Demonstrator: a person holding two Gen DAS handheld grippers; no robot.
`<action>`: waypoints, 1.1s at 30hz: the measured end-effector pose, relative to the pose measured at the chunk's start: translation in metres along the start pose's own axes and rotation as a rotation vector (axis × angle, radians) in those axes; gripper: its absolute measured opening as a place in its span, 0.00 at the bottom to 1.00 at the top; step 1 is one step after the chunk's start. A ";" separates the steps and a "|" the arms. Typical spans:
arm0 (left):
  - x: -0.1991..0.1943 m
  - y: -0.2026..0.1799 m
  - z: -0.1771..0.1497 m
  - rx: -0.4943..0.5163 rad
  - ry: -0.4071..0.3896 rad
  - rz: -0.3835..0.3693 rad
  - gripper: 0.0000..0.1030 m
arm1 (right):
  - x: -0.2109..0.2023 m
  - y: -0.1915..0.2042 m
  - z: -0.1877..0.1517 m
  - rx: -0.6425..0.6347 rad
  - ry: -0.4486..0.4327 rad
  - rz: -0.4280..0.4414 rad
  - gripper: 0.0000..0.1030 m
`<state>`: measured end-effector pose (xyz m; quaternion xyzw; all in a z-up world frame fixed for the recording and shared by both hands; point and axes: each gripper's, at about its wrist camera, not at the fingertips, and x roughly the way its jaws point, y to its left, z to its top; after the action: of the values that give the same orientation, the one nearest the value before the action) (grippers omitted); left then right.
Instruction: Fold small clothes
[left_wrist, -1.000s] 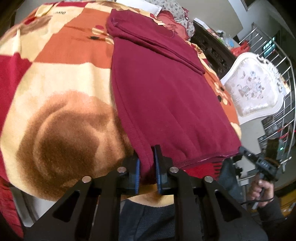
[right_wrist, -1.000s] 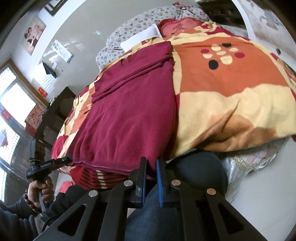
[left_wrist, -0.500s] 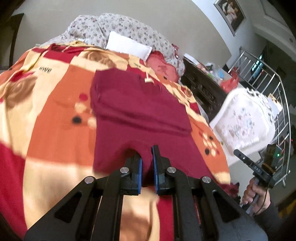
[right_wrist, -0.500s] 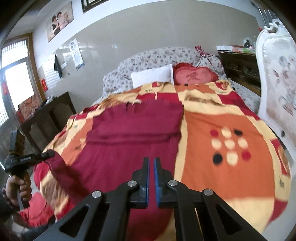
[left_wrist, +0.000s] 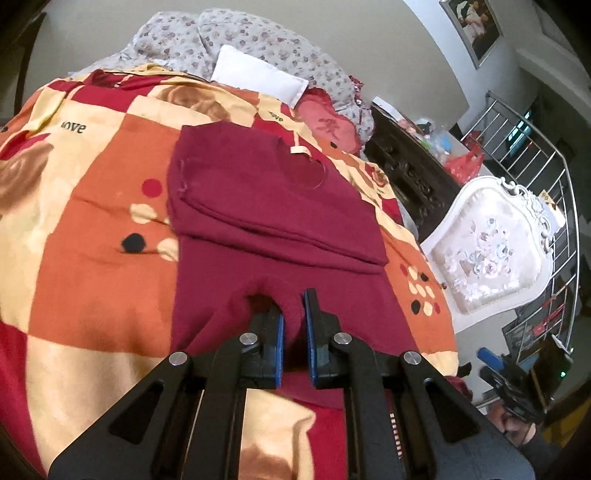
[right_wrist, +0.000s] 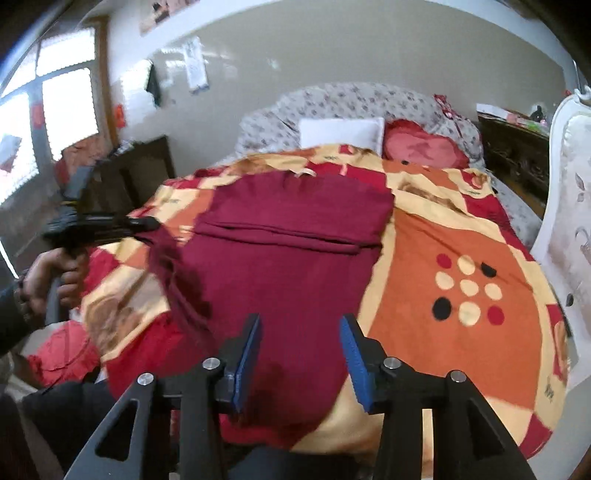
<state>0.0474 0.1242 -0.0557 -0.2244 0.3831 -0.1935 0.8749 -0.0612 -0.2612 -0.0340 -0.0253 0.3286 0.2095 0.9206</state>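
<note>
- A dark red sweater (left_wrist: 280, 206) lies spread on a bed covered by a patchwork blanket (left_wrist: 103, 258) of orange, cream and red squares
- The sweater's neckline points toward the head of the bed, and its sleeves are folded across the chest, forming a band with a straight lower edge
- The left claw (left_wrist: 293, 332) is pinched shut on a raised bunch of the sweater's fabric near the hem, its blue pads pressed to the cloth on both sides
- In the right wrist view the left claw (right_wrist: 142, 223) appears at the far left, gripped by the person's left hand (right_wrist: 61, 275), with the sweater's corner lifted off the blanket and hanging from its tip
- The right claw (right_wrist: 301, 338) stands wide apart and holds nothing; its blue pads hover above the near part of the sweater (right_wrist: 295, 258)
- In the left wrist view the right claw (left_wrist: 491, 360) is seen low at the right edge, beside the bed; its state cannot be told from there
- A white pillow (right_wrist: 340, 131) and a red cushion (right_wrist: 421, 146) rest at the head of the bed, against a floral quilt (left_wrist: 258, 48)
- A white ornate chair back (left_wrist: 491, 251) stands just beside the bed, near a dark wooden cabinet (left_wrist: 406, 166)
</note>
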 end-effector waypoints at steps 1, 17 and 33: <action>-0.001 0.000 -0.001 0.002 0.001 0.005 0.08 | -0.005 0.004 -0.002 -0.011 -0.012 0.006 0.48; -0.007 -0.001 -0.001 -0.020 -0.007 0.009 0.08 | 0.041 0.017 -0.031 -0.161 0.151 -0.038 0.50; -0.003 -0.005 0.088 -0.065 -0.155 0.062 0.08 | 0.121 -0.053 0.131 0.060 0.028 -0.112 0.06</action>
<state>0.1110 0.1428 0.0021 -0.2550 0.3269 -0.1361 0.8998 0.1221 -0.2408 -0.0109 -0.0189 0.3459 0.1471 0.9265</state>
